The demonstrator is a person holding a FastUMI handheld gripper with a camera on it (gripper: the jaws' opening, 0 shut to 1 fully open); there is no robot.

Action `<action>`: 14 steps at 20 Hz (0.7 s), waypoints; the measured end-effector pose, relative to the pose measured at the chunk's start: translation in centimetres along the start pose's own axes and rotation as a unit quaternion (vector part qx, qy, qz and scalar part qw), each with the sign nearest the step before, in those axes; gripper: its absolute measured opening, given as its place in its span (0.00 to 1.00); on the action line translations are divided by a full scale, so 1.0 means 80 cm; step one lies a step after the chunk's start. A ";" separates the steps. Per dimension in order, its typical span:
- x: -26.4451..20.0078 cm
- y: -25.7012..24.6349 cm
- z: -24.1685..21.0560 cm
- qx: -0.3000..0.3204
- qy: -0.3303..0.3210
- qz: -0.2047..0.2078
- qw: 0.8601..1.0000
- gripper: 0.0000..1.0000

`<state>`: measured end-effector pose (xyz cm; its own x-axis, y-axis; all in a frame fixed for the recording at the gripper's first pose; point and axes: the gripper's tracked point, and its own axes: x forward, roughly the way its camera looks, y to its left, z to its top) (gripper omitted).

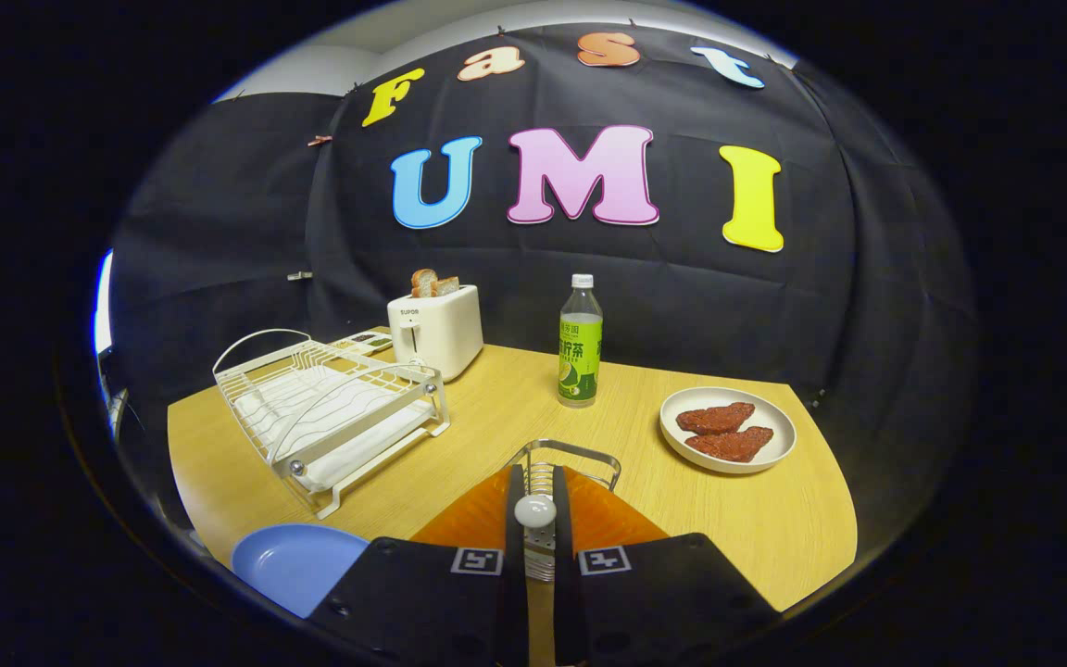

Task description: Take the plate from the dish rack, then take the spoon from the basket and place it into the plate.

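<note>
My gripper (534, 519) is shut on the spoon (534, 510). Its rounded white end sticks up between the two orange fingers (473, 519), and a metallic stem runs down the narrow gap. Right behind the fingertips stands the wire basket (567, 454); only its metal rim and handle show. The blue plate (297, 559) lies flat on the wooden table (496, 408), close to the left of the fingers and partly hidden by the gripper body. Further left and beyond it, the white dish rack (330, 412) holds no dishes.
A white toaster (436, 329) with bread slices stands behind the rack. A green-labelled bottle (580, 347) is upright beyond the basket. To the right ahead sits a white plate with two reddish-brown pieces (726, 431). The table ends near the blue plate.
</note>
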<state>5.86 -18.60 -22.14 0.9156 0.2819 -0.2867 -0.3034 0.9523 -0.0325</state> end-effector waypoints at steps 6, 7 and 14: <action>0.003 -0.003 0.019 0.003 0.018 0.004 1.000 0.10; 0.000 -0.002 0.025 0.004 0.022 0.004 1.000 0.10; -0.076 0.013 0.088 -0.009 0.022 0.000 1.000 0.09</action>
<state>1.87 -18.48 -13.66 0.9033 0.2770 -0.3277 -0.3091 0.9498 -0.0491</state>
